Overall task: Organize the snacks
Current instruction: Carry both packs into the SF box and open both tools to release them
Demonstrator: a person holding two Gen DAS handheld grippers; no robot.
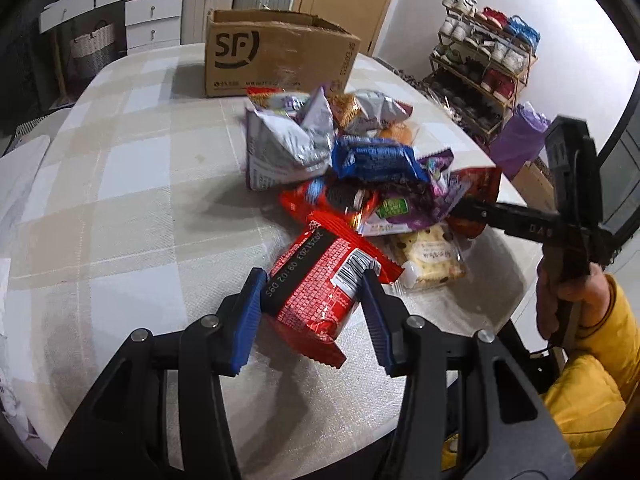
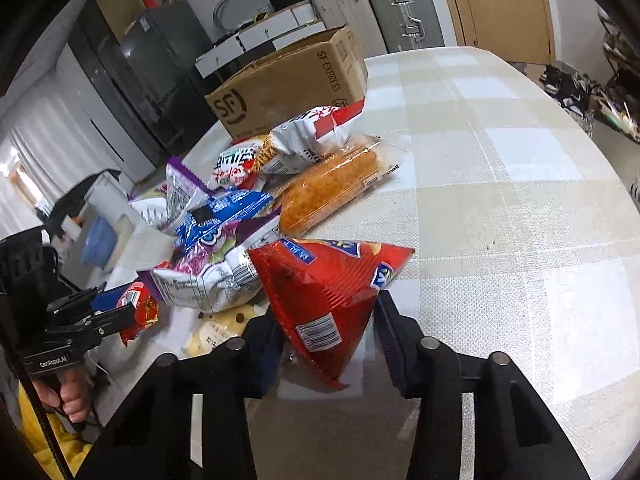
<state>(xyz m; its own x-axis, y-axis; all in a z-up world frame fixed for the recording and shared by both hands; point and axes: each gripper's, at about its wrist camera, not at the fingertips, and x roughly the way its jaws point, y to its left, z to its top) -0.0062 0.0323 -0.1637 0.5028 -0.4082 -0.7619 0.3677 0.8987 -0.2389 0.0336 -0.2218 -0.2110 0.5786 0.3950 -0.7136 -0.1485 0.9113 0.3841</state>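
Both grippers clamped now: left gripper (image 1: 314, 296) on the red pack (image 1: 320, 280), right gripper (image 2: 326, 332) on the red bag (image 2: 328, 292), at the pile's near edge. Next, I'd guess: lift toward the box (image 1: 276, 56).

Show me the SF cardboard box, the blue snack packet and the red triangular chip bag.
SF cardboard box (image 1: 276, 60), left wrist view, on its printed front wall.
Blue snack packet (image 1: 374, 160), left wrist view, on its top face.
Red triangular chip bag (image 2: 324, 292), right wrist view, on its middle.
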